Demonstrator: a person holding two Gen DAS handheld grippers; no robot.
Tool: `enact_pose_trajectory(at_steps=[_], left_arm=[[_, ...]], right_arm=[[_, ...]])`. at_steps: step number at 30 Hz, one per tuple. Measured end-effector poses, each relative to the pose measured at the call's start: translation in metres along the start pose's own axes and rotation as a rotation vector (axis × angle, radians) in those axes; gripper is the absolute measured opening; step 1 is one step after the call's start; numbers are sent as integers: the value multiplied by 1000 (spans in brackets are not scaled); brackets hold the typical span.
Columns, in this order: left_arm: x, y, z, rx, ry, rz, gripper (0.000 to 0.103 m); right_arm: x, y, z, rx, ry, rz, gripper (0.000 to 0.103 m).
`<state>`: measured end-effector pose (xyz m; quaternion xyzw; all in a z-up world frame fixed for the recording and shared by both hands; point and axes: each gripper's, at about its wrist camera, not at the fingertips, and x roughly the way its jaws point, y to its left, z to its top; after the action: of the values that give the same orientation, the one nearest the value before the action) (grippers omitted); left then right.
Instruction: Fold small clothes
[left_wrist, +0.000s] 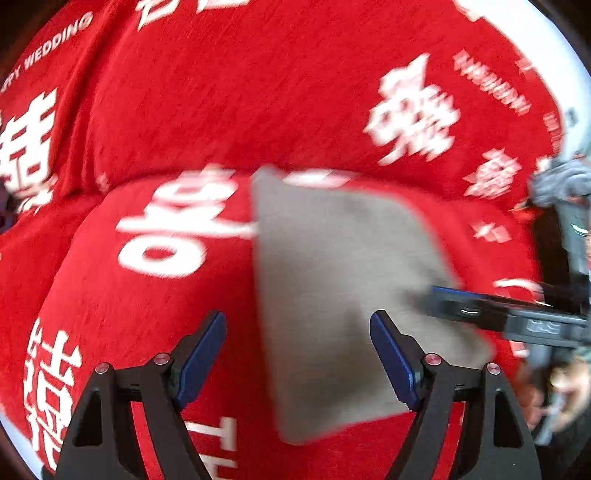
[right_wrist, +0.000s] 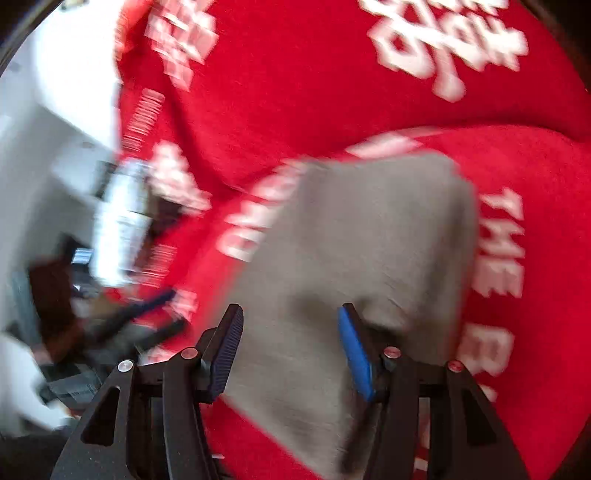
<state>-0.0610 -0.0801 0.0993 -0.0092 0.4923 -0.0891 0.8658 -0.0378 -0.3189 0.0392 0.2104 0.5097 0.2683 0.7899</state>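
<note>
Grey knit garment (left_wrist: 343, 295) lies flat, seemingly folded, on a red printed blanket (left_wrist: 258, 92); left gripper (left_wrist: 298, 354) hovers above it, fingers wide apart, empty; right gripper (right_wrist: 290, 350) likewise spread and empty over the cloth; fabric looks light, soft and limp, best pinched at an edge or corner; motion blur hides seams and garment type
</note>
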Motion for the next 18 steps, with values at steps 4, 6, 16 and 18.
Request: enact_pose_trajectory(at_steps=[4, 6, 16, 18], left_arm=[[19, 12, -20, 23, 35, 8, 88], [8, 14, -22, 7, 12, 3, 88], [14, 13, -22, 36, 27, 29, 88], [19, 25, -29, -17, 44, -17, 88]], right_arm=[[-26, -10, -24, 67, -72, -24, 38], [-38, 3, -38, 29, -104, -64, 42], [-17, 14, -71, -20, -59, -217, 8], [-25, 12, -80, 18, -89, -178, 6]])
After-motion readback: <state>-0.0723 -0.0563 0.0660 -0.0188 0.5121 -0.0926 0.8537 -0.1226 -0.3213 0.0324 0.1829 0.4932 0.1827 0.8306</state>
